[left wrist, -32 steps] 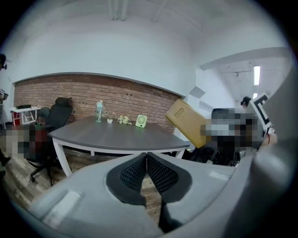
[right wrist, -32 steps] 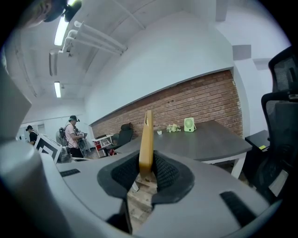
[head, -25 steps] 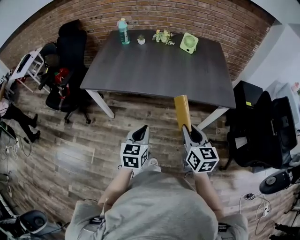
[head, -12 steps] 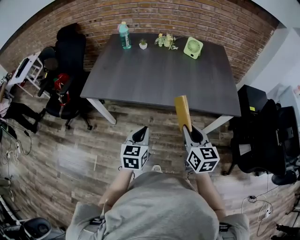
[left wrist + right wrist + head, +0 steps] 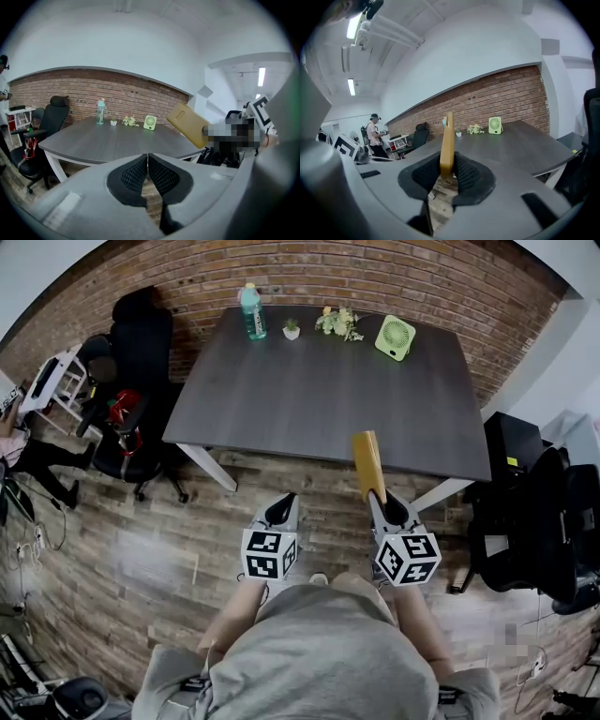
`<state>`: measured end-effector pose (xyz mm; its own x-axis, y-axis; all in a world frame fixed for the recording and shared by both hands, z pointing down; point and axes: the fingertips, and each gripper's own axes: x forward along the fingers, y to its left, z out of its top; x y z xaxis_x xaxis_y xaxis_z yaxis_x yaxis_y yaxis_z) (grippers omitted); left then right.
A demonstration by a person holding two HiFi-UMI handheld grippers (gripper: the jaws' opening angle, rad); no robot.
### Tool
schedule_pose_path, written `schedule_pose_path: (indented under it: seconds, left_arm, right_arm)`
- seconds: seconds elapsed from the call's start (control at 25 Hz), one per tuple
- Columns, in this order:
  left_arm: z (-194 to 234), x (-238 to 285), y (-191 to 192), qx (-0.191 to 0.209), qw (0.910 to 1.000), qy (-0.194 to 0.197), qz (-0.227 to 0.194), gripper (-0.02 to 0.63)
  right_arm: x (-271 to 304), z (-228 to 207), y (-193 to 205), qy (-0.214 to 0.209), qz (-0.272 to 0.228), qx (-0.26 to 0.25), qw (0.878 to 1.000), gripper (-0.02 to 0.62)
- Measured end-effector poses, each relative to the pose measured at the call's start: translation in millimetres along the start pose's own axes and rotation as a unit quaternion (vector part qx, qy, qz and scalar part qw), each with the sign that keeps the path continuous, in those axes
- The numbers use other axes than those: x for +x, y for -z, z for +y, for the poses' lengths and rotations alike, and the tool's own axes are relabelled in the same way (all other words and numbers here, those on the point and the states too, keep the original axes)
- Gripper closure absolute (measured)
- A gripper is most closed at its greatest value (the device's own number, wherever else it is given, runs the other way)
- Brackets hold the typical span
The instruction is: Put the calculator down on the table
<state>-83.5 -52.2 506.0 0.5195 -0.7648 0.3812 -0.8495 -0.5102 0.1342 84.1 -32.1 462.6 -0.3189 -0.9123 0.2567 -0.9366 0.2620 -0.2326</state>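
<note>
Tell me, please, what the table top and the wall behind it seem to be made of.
The table top: likely dark wood-look laminate, matte; faint grain streaks, dull sheen. The wall: exposed red brick, rough; visible courses and mortar joints.

Brick wall, plank floor (wood), black chair

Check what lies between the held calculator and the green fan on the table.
Only bare tabletop; the head view shows nothing between the calculator and the fan.
</note>
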Motion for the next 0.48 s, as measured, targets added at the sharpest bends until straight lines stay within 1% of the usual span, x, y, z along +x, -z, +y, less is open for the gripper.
schedule_pose_path:
  seconds: [0.48]
  left_arm:
    - [13.1,28.1,-5.7,-0.006,1.0000,-0.002,0.005,0.584]
  right_arm:
    - [32.3,-16.6,-10.0,0.001,0.005,-0.006,1.000,0.512]
